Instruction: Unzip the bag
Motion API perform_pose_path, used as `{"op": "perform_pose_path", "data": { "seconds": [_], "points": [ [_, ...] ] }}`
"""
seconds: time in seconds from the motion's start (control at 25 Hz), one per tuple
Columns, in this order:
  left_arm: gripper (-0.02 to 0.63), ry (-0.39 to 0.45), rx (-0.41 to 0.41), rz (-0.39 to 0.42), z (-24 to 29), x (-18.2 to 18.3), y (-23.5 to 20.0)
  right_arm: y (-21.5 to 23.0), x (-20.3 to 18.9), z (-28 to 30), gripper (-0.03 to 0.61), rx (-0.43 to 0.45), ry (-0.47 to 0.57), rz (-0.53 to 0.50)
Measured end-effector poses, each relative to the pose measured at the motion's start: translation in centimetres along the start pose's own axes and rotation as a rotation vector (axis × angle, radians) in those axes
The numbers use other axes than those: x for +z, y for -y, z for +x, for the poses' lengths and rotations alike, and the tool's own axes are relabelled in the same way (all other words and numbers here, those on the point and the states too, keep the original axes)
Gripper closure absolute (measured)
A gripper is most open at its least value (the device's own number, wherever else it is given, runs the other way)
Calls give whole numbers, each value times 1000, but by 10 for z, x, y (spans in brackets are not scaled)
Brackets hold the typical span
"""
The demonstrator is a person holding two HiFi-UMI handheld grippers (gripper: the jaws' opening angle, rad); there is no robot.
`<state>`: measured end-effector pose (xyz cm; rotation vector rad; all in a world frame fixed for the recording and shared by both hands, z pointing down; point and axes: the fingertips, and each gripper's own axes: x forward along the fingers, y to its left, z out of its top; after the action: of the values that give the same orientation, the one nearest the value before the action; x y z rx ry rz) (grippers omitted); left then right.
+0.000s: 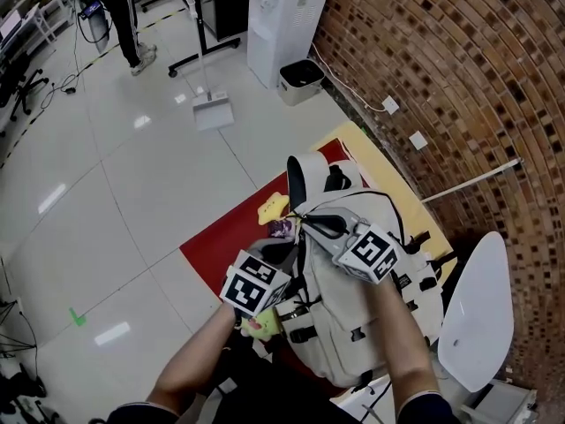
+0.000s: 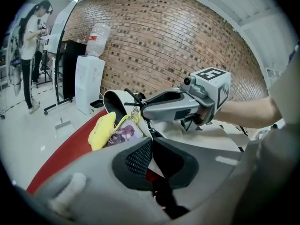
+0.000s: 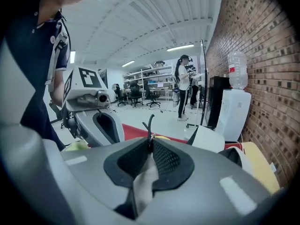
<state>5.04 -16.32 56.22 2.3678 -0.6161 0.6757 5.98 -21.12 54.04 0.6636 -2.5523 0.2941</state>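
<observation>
A cream backpack (image 1: 371, 325) with black straps lies in front of me on a red mat (image 1: 221, 241). A yellow plush charm (image 2: 103, 130) and a picture card (image 2: 123, 134) hang at its top. My left gripper (image 1: 296, 256) is at the bag's left side, its jaws (image 2: 150, 142) shut on a thin edge of white bag fabric. My right gripper (image 1: 316, 225) comes in from the right just above it. Its jaws (image 3: 150, 142) are shut at the black zipper pull (image 3: 149, 125), which sticks up from the tips, with white fabric bunched behind them.
A white chair (image 1: 477, 307) stands to the right of the bag, against a curved brick wall (image 1: 459, 78). A water dispenser (image 1: 287, 20), a small bin (image 1: 300, 79) and a dustpan (image 1: 212, 109) stand on the tiled floor beyond. A person (image 1: 119, 7) stands far off.
</observation>
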Motion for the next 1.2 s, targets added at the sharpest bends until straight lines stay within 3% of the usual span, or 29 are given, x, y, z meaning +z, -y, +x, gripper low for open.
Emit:
{"op": "perform_pose_path", "data": {
  "seconds": [0.4, 0.6, 0.76, 1.2],
  "points": [
    [606, 7, 19, -6, -6, 6, 1, 10, 4, -6, 538, -16, 90, 35],
    [606, 20, 6, -47, -6, 7, 3, 7, 9, 0, 537, -4, 64, -59],
    [606, -1, 4, -61, -4, 3, 0, 8, 6, 5, 537, 23, 45, 11],
    [606, -4, -17, -91, -2, -5, -2, -3, 1, 3, 491, 29, -30, 71]
  ]
}}
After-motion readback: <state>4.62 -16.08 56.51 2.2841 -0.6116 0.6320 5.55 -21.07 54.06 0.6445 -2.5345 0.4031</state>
